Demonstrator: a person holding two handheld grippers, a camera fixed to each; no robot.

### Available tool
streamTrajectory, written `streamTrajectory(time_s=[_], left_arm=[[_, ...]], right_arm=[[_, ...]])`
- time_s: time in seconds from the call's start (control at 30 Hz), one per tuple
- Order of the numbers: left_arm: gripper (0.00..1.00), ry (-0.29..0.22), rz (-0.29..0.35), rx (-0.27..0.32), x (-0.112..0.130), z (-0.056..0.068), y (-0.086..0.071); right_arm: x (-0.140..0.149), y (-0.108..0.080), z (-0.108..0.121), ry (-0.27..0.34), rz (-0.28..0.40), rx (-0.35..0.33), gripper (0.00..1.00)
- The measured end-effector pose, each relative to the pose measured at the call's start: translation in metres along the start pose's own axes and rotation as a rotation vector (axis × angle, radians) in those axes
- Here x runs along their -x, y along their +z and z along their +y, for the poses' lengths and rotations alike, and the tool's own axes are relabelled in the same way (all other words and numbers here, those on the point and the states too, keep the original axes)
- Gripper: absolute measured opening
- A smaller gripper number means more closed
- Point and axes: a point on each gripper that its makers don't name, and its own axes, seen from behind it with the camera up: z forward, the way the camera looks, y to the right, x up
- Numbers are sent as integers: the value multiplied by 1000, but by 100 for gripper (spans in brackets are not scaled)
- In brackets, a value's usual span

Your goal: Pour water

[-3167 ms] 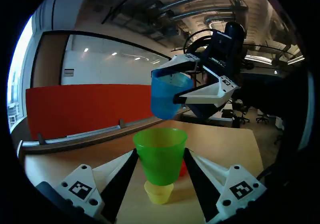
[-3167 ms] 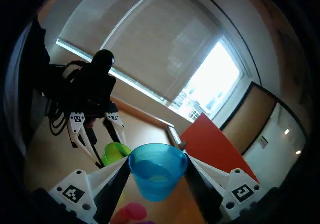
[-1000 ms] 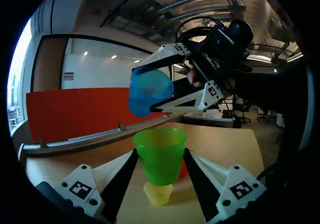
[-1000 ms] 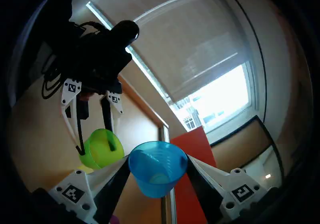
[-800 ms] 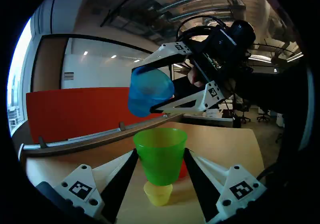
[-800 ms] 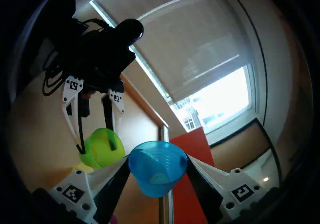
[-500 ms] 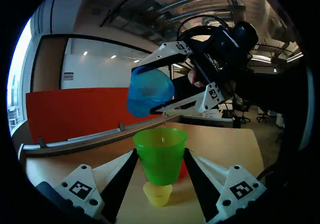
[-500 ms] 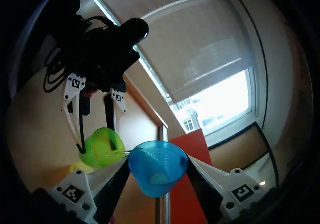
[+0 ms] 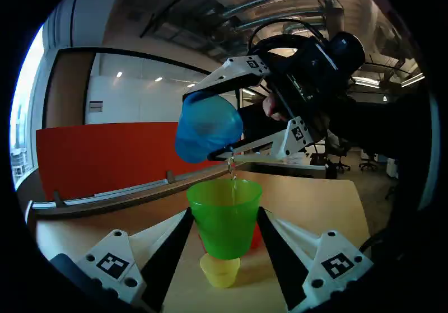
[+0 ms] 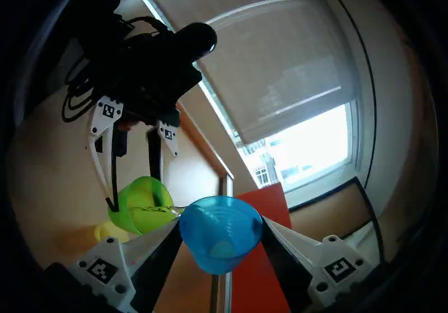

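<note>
In the left gripper view my left gripper (image 9: 225, 223) is shut on a green cup (image 9: 225, 218), held upright above the wooden table (image 9: 313, 195). Above it my right gripper (image 9: 215, 125) is shut on a blue cup (image 9: 206, 128), tilted steeply, and a thin stream of water (image 9: 231, 172) falls from its rim into the green cup. In the right gripper view the blue cup (image 10: 219, 240) sits between my right gripper's (image 10: 221, 237) fingers. The green cup (image 10: 140, 204) hangs to the left of it, in the left gripper (image 10: 136, 192).
A small yellow cup (image 9: 219, 269) stands on the table under the green one, with something red (image 9: 256, 237) behind it. An orange partition (image 9: 112, 156) runs along the table's far edge. A bright window (image 10: 302, 145) with a blind is behind it.
The right gripper has tipped the blue cup further over the green cup. Half a second ago only a trickle showed; now a stream of water runs into the green cup. The left gripper has stayed still.
</note>
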Motion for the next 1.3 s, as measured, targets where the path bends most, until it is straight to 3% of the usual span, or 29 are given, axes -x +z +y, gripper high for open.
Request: streamTrajectory(time_s=[1.3], left_arm=[[82,10,-5,12,1,5,1]], right_arm=[[-1,0,7,-45,-9,13,93]])
